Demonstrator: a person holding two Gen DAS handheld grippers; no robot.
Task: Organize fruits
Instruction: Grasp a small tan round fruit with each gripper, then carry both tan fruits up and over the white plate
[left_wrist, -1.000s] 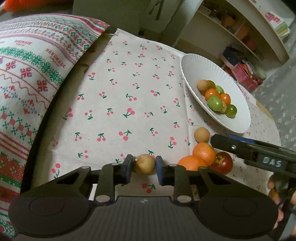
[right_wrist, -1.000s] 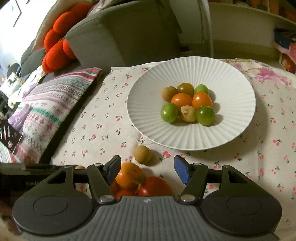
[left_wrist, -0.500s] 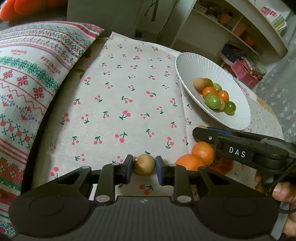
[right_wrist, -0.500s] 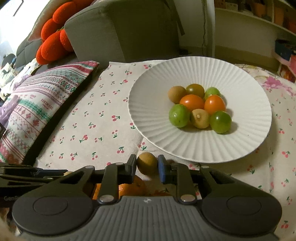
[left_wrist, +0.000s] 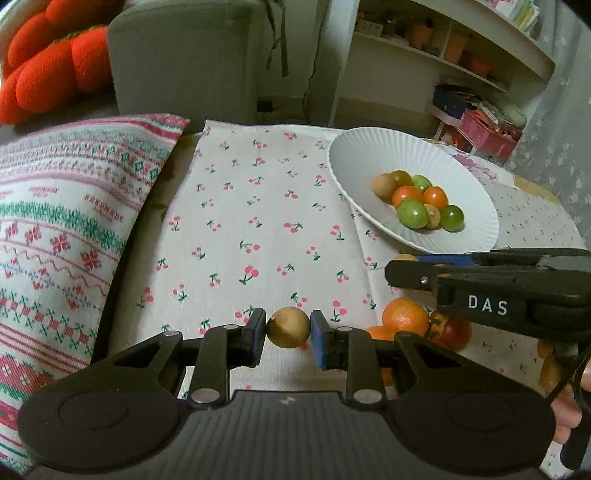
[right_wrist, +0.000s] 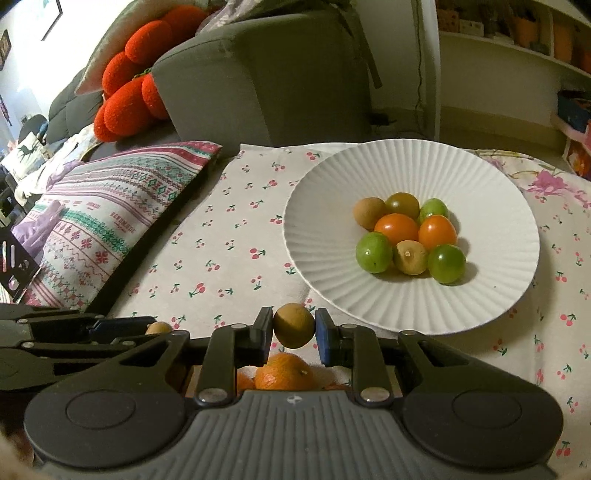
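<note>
My left gripper (left_wrist: 288, 328) is shut on a small round brown fruit (left_wrist: 288, 327), held just above the cherry-print cloth (left_wrist: 258, 221). My right gripper (right_wrist: 294, 326) is shut on a second brown fruit (right_wrist: 294, 325) just in front of the near rim of the white ridged plate (right_wrist: 332, 184). The plate (left_wrist: 354, 158) holds several small green, orange and brown fruits (right_wrist: 406, 236). Two oranges (left_wrist: 404, 317) and a red fruit (left_wrist: 456, 332) lie on the cloth below the right gripper's black body (left_wrist: 487, 304). The left gripper (right_wrist: 110, 326) shows at the left of the right wrist view.
A patterned cushion (left_wrist: 55, 221) lies along the cloth's left side. Behind it stand a grey armchair (left_wrist: 184, 55) and a red plush (left_wrist: 48, 74). Cluttered shelves (left_wrist: 461, 74) rise at the back right. A flowered cloth (right_wrist: 554, 184) lies to the right of the plate.
The right gripper closed on the brown fruit beside the plate and raised it slightly. The left gripper lifted its fruit off the cloth and tipped upward, so the armchair shows.
</note>
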